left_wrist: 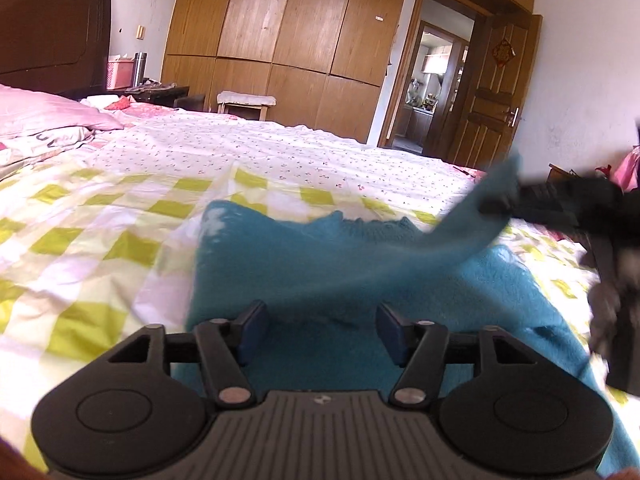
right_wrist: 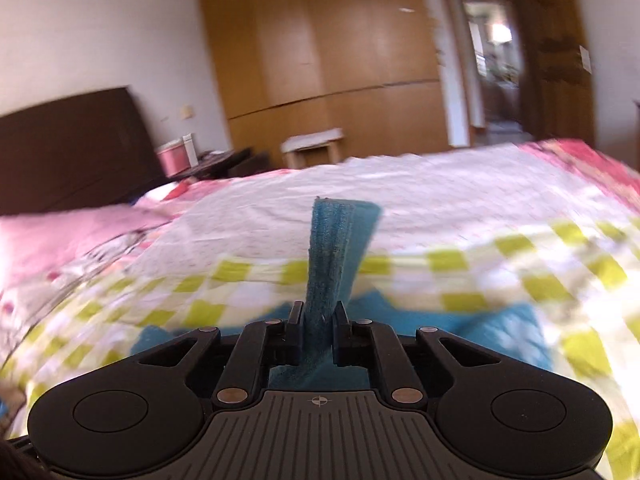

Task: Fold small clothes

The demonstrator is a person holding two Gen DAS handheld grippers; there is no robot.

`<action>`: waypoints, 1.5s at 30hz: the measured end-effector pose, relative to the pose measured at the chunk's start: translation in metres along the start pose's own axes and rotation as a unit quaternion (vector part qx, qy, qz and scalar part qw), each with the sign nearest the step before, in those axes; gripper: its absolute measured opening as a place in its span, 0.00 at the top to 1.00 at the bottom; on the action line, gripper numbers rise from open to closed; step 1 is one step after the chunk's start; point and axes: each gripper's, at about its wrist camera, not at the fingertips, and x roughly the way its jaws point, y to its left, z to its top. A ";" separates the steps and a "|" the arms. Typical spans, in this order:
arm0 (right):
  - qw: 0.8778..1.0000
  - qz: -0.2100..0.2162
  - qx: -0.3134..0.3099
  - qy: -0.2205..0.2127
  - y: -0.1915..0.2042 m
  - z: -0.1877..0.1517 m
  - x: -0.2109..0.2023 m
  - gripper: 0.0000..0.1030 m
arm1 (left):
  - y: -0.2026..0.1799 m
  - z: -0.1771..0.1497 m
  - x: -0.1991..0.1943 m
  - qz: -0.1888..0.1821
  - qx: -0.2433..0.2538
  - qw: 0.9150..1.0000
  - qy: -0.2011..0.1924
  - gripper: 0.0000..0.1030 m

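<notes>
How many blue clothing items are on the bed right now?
1. A blue garment lies on the checked bedspread; one end is lifted, pinched in the right hand-held gripper. The left hand-held gripper is open over it. More could lie outside the views.

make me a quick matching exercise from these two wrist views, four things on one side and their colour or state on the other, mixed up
Things:
1. left tool
2. right tool
3. garment
4. wardrobe

States:
a. shut on a strip of blue cloth
b. brown wood, doors closed
c. open, nothing pinched
d. teal, lying on the bed with one part lifted

Pairs: 1-c, 2-a, 3-d, 4-b
</notes>
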 end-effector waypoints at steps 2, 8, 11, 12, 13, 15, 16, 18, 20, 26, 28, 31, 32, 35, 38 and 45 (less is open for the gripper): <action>0.999 -0.010 0.022 0.035 -0.020 -0.018 0.010 0.89 | -0.005 -0.001 0.010 0.006 0.012 1.000 0.015 0.32; 0.996 0.005 0.058 0.061 -0.036 -0.044 0.017 0.81 | -0.012 -0.007 0.020 0.024 0.038 0.998 0.045 0.31; 0.995 0.011 0.083 0.055 -0.043 -0.039 0.014 0.75 | -0.010 -0.005 0.018 0.023 0.034 0.998 0.042 0.31; 0.995 0.011 0.090 0.052 -0.046 -0.037 0.012 0.74 | -0.011 -0.003 0.017 0.023 0.034 0.998 0.039 0.31; 0.994 0.009 0.094 0.047 -0.048 -0.036 0.011 0.74 | -0.011 -0.002 0.017 0.022 0.032 0.999 0.036 0.31; 0.995 -0.011 0.090 0.037 -0.051 -0.034 0.009 0.74 | -0.010 -0.001 0.017 0.020 0.025 0.999 0.030 0.31; 0.996 -0.026 0.084 0.036 -0.052 -0.033 0.010 0.76 | -0.010 -0.001 0.017 0.020 0.024 0.999 0.028 0.31; 0.995 -0.031 0.082 0.040 -0.054 -0.034 0.014 0.82 | -0.010 -0.001 0.017 0.021 0.021 0.999 0.027 0.31; 0.996 -0.029 0.071 0.039 -0.051 -0.031 0.018 0.84 | -0.009 0.000 0.016 0.020 0.020 0.999 0.024 0.31; 0.997 0.005 0.080 -0.015 -0.044 -0.011 0.011 0.88 | -0.007 0.003 0.009 0.028 0.016 0.999 -0.005 0.31; 0.996 -0.001 0.084 -0.005 -0.047 -0.014 0.015 0.88 | -0.004 0.003 0.012 0.033 0.010 0.999 0.001 0.31; 0.994 -0.017 0.087 0.059 -0.055 -0.028 0.035 0.81 | -0.002 0.003 0.018 0.037 0.007 0.999 0.016 0.31; 0.993 -0.019 0.094 0.064 -0.059 -0.031 0.036 0.81 | -0.002 0.003 0.018 0.037 0.010 0.999 0.016 0.31; 0.990 -0.001 0.130 0.061 -0.069 -0.032 0.032 0.78 | -0.005 0.005 0.017 0.038 0.022 0.999 0.016 0.31; 0.991 -0.008 0.121 0.062 -0.066 -0.032 0.032 0.78 | -0.005 0.005 0.018 0.040 0.023 0.999 0.020 0.31; 0.996 -0.036 0.065 0.050 -0.053 -0.036 0.011 0.76 | 0.000 0.001 0.009 0.048 0.017 0.999 0.017 0.31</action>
